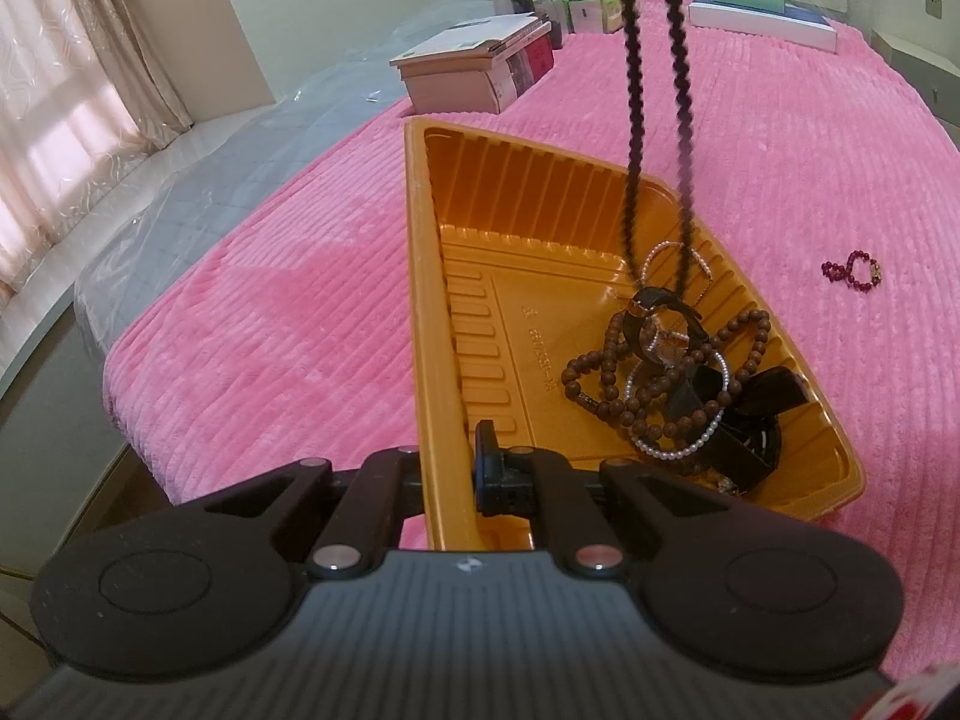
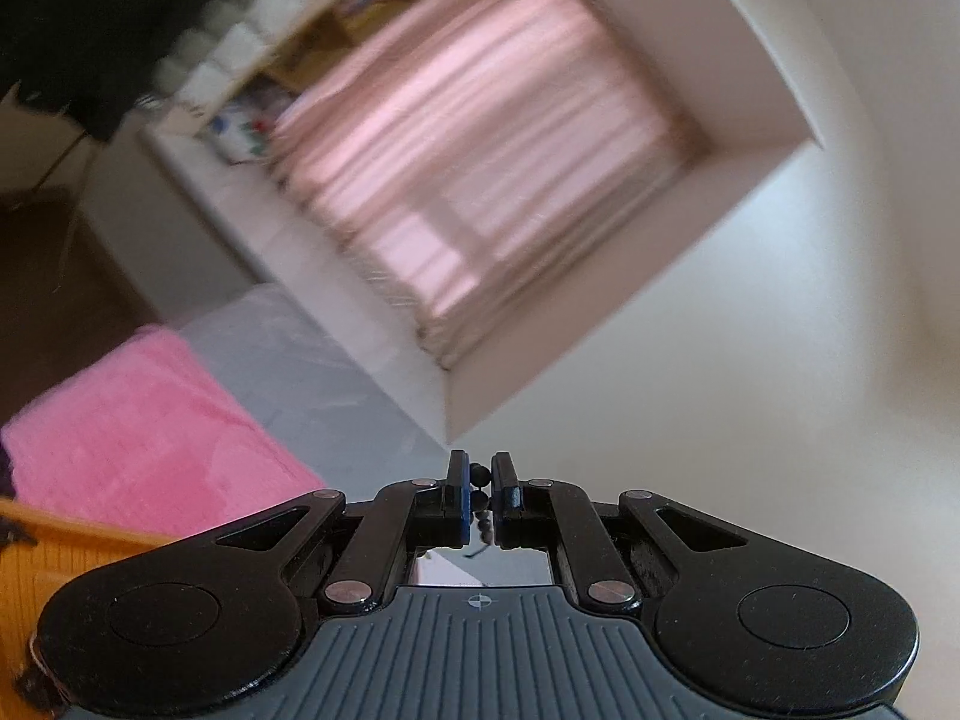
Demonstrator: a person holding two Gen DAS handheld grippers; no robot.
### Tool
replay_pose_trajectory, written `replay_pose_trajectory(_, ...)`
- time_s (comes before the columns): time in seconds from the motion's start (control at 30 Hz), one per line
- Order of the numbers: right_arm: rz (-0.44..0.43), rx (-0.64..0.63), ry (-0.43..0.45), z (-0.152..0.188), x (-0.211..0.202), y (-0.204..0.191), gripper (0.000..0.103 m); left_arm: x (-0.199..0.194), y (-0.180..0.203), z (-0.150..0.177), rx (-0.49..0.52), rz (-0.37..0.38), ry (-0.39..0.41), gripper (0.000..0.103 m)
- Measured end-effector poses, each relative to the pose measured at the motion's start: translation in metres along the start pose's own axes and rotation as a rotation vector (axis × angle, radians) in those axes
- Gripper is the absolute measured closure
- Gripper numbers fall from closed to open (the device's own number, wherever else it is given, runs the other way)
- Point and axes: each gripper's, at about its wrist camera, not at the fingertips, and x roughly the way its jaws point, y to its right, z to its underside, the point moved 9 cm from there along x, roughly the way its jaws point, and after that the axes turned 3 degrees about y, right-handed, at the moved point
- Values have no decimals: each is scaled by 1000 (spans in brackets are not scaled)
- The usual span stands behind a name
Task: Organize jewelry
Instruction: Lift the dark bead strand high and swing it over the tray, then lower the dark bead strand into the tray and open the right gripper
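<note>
A bed covered with a ribbed pink blanket [image 1: 252, 312] fills my left view, with pale curtains [image 1: 66, 120] along the window at the left and stacks of books and boxes [image 1: 480, 69] near the headboard. On the blanket sits an orange plastic tray [image 1: 480, 228], ridged along its walls. My left tongs [image 1: 447, 471] are clamped on the tray's near left wall, one finger outside it and one inside.

In the tray's right part lies a tangle of jewelry: a brown bead strand [image 1: 648, 372], a thin pearl bracelet [image 1: 684, 447] and some black pieces [image 1: 750, 420] I cannot identify. A black beaded necklace [image 1: 630, 120] hangs from above as two strands, its lower end with a dark ring pendant reaching down onto the pile. Well to the right of the tray, a small dark red bead bracelet [image 1: 852, 270] lies alone on the blanket.

My right view is blurred and tilted up toward the curtains [image 2: 480, 150] and a white wall. The right tongs [image 2: 480, 492] are nearly closed, pinching small black beads of the necklace [image 2: 479, 501] between their pads. A corner of the tray [image 2: 66, 546] shows at lower left.
</note>
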Motion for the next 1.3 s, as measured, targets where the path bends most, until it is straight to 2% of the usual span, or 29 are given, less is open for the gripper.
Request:
replay_pose_trajectory(0.2,-56,-244,18,17,12,-42,96,0,-1,0,-2,2,0,98)
replay_pose_trajectory(0.33,-102,-312,-9,41,23,-61,96,1,-2,1,-5,2,0,98)
replay_pose_trajectory(0.77,-218,-392,-71,100,50,-113,96,1,-2,1,-8,0,-1,99)
replay_pose_trajectory(1.3,-331,-374,-104,124,56,-156,96,1,-4,3,-14,3,-3,99)
